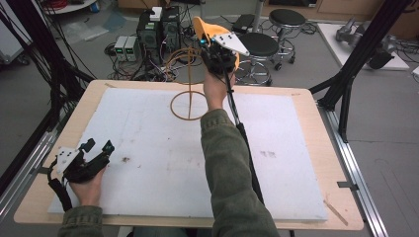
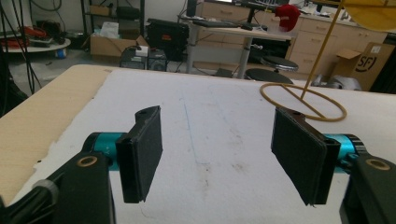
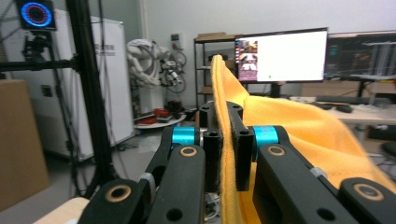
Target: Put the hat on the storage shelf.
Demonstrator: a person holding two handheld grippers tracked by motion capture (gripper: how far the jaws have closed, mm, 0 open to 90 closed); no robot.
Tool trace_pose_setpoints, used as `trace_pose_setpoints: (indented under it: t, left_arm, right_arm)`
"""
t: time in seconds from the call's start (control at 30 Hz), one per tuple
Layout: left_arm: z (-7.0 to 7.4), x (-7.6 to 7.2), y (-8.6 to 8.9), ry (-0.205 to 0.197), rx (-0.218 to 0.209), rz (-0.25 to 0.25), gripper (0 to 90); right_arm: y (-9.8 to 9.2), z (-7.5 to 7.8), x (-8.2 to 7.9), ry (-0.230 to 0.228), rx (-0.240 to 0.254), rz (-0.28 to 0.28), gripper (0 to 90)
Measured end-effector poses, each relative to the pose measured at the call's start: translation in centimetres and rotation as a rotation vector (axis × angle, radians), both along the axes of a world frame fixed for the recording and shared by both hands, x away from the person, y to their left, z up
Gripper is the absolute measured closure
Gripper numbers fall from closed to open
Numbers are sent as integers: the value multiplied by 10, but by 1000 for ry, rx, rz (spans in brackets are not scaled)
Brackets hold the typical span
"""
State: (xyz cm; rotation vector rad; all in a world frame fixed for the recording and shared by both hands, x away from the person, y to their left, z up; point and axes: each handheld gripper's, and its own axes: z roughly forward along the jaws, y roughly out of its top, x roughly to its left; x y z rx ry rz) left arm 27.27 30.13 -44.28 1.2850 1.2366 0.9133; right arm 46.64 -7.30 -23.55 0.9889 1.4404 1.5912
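Resting on the white mat (image 1: pixel 148 163) near the table's (image 1: pixel 316 123) front left corner, the left gripper (image 1: pixel 99 147) lies in the person's left hand (image 1: pixel 88 185), its jaws spread wide with nothing between them; in its own view bare mat shows in the gap. Toward the middle, at the far edge of the mat, stands a wire stand (image 1: pixel 188 104): a ring base flat on the mat and a thin rod rising from it. Just right of the rod, the right gripper (image 1: pixel 213 45) is held high above the far edge, jaws closed on an orange cloth (image 3: pixel 299 140), which drapes from the pinch to the right in its own view.
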Motion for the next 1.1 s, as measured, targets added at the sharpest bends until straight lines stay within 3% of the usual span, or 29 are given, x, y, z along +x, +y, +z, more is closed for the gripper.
trace_pose_setpoints:
  t: [0.2, 0.47, 0.6, 0.73, 0.83, 1.1]
  left_arm:
    - [0, 0, 0, -1, 0, -1, 341]
    - [0, 1, 0, 0, -7, -1, 342]
    - [0, 0, 1, -1, -9, -2, 343]
    - [0, 0, 1, 1, -12, -3, 343]
    - [0, 0, 1, 2, -13, -3, 343]
    - [-1, 1, 2, 2, -18, -2, 343]
  right_arm:
    - [28, -8, 3, 27, 18, 71, 860]
    - [65, -25, 7, 53, -121, 126, 824]
    - [78, -38, 11, 96, -143, 153, 817]
    - [94, -52, 14, 124, -247, 149, 818]
    - [102, -62, 16, 154, -294, 144, 818]
    - [114, -82, 21, 197, -315, 132, 816]
